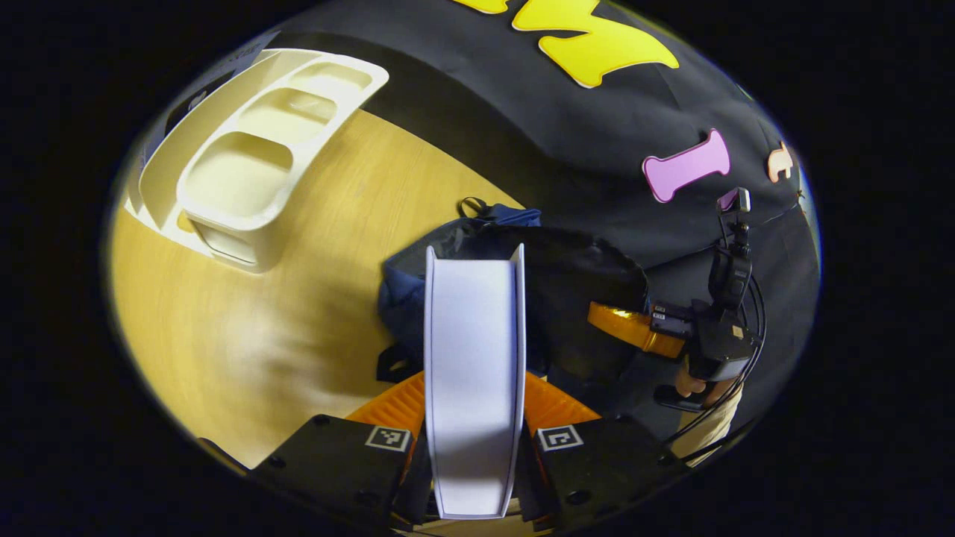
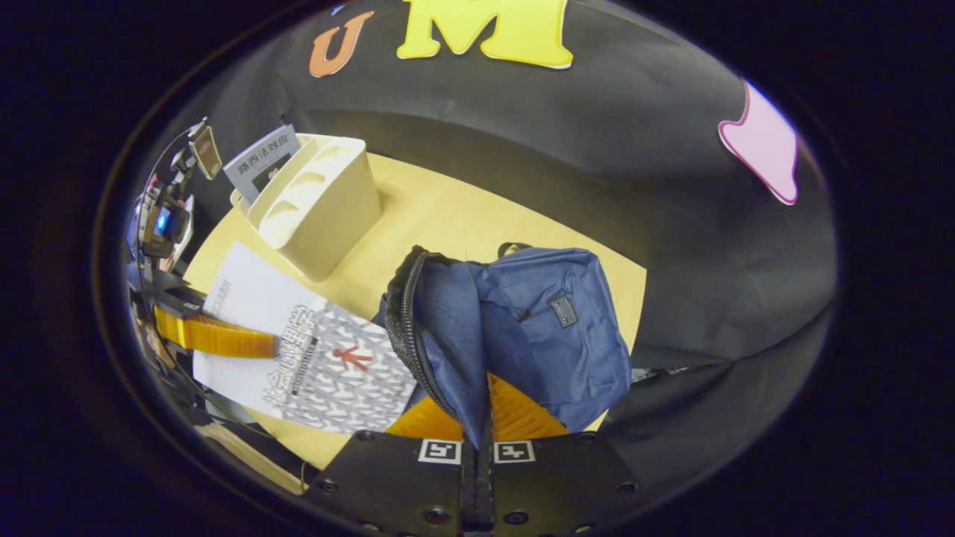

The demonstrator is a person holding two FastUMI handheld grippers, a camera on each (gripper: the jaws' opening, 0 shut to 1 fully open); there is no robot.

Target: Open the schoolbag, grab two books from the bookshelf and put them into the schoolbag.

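My left gripper (image 1: 474,409) is shut on a white book (image 1: 474,358), seen edge-on and held upright above the open mouth of the blue schoolbag (image 1: 406,294). In the right gripper view that book (image 2: 321,358) shows a grey patterned cover, with the left gripper (image 2: 257,343) clamped on its left side just beside the bag's opening. My right gripper (image 2: 483,421) is shut on the fabric rim of the schoolbag (image 2: 559,328), holding the zipped opening apart. The right gripper (image 1: 619,324) and the hand behind it appear at the bag's right side.
A cream bookshelf (image 1: 246,164) with several empty slots stands at the table's far left. Another book (image 2: 261,164) leans in the bookshelf (image 2: 321,201). The wooden table (image 2: 448,216) shows bare between shelf and bag.
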